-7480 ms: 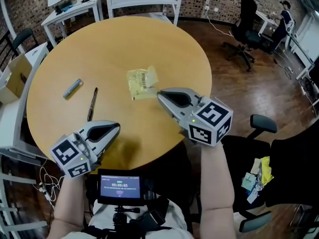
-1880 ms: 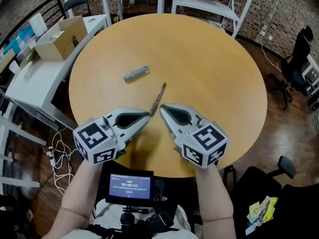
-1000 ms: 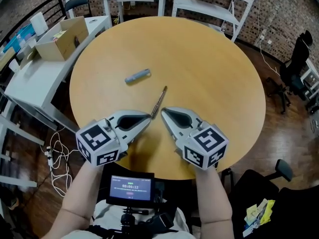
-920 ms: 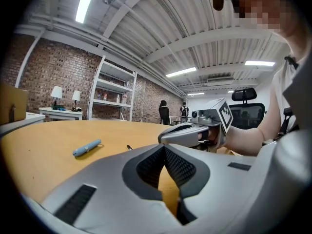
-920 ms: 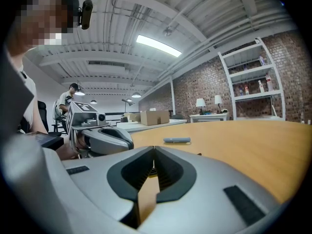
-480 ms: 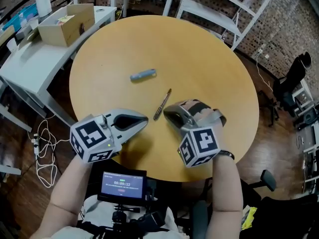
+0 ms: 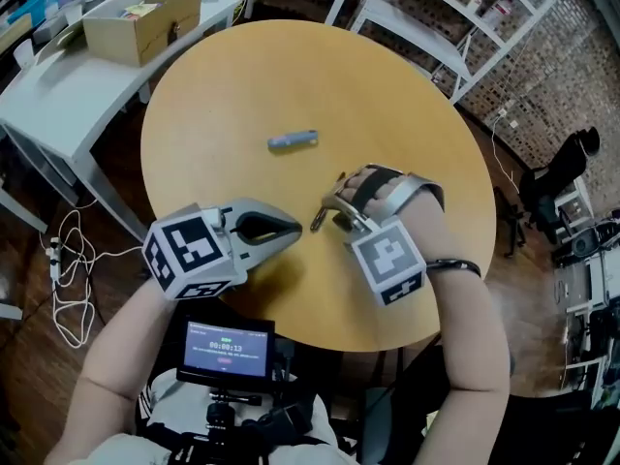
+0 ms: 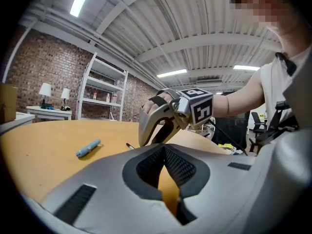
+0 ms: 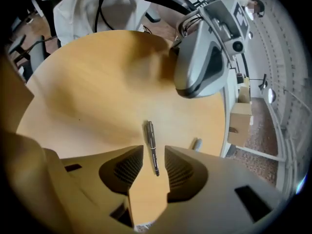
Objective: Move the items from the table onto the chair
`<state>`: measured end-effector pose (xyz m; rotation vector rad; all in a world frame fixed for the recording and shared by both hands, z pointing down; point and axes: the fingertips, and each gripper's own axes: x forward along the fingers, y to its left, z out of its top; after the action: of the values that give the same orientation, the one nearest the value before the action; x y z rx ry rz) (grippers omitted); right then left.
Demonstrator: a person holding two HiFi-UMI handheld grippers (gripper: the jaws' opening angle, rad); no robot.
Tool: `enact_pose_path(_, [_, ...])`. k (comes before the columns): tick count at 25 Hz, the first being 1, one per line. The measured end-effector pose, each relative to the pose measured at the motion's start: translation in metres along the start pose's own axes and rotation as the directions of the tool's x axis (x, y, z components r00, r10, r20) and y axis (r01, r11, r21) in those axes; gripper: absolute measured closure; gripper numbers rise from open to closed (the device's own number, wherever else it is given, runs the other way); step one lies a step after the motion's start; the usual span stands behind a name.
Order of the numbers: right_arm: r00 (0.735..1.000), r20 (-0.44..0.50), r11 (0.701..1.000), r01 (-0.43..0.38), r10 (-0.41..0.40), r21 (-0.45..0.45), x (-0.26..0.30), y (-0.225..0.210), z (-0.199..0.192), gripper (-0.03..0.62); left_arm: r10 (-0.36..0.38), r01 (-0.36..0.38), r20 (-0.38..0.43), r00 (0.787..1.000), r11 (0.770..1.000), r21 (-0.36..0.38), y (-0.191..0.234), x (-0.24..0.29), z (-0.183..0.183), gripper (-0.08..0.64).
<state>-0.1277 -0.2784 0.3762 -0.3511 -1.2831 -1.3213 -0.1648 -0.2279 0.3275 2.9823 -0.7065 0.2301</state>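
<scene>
A black pen (image 9: 151, 146) lies on the round wooden table (image 7: 387, 95). My right gripper (image 9: 153, 153) points down over it, rolled onto its side; its jaws have just been opening and now stand open with the pen's near end between them, untouched. In the head view that gripper (image 7: 329, 211) hides most of the pen (image 7: 318, 220). A blue marker (image 7: 293, 140) lies farther out on the table. My left gripper (image 7: 294, 232) hovers just left of the pen, shut and empty, and its view shows the right gripper (image 8: 148, 139), the pen tip (image 8: 129, 146) and the marker (image 8: 87, 148).
A cardboard box (image 7: 143, 19) sits on a pale side table (image 7: 58, 85) at the far left. White shelving (image 7: 436, 17) stands behind the table. A black office chair (image 7: 567, 158) is at the far right. A small screen (image 7: 225, 349) hangs at my chest.
My right gripper has rolled over, sunk toward the table above the pen and opened its jaws. The left gripper has hardly moved. The head view has swung to the left.
</scene>
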Motion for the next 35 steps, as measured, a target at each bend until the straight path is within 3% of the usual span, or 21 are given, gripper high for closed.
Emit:
enact_pose_path(8, [0.967,0.004,0.959,-0.254,0.256,-0.126,0.021,0.016,-0.009,0.445,0.005,-0.005,-0.005,1.000,1.000,-0.004,0.009,-0.005,0.000,0.552])
enact_pose_path(14, [0.951,0.033,0.943,-0.298,0.306,-0.149,0.033,0.012,-0.008,0.445,-0.012,0.012,-0.013,1.000,1.000,-0.001,0.006,-0.003,-0.001,0.552])
enact_pose_path(18, [0.927,0.032,0.917,-0.363,0.373,-0.165,0.036,0.013,-0.006,0.453,-0.012,0.012,-0.011,1.000,1.000,-0.002,0.007,-0.005,-0.001,0.554])
enact_pose_path(21, [0.913,0.019,0.899,-0.399,0.408,-0.180,0.035,0.018,-0.005,0.511,-0.011,0.011,-0.005,1.000,1.000,-0.002,0.007,-0.006,-0.001,0.554])
enact_pose_path(29, [0.929,0.065,0.929,-0.357,0.363,-0.097,0.024,0.026,-0.013,0.546,-0.014,0.014,-0.015,1.000,1.000,-0.010,0.008,-0.004,0.001,0.554])
enact_pose_path(32, [0.958,0.066,0.960,-0.275,0.279,-0.059,0.013,0.025,-0.018,0.546,-0.017,0.017,-0.019,1.000,1.000,-0.012,0.008,-0.006,-0.002,0.552])
enact_pose_path(35, [0.987,0.073,0.990,-0.143,0.143,-0.004,-0.007,0.018,-0.021,0.546,-0.026,0.026,-0.015,1.000,1.000,-0.013,0.004,0.000,-0.003,0.552])
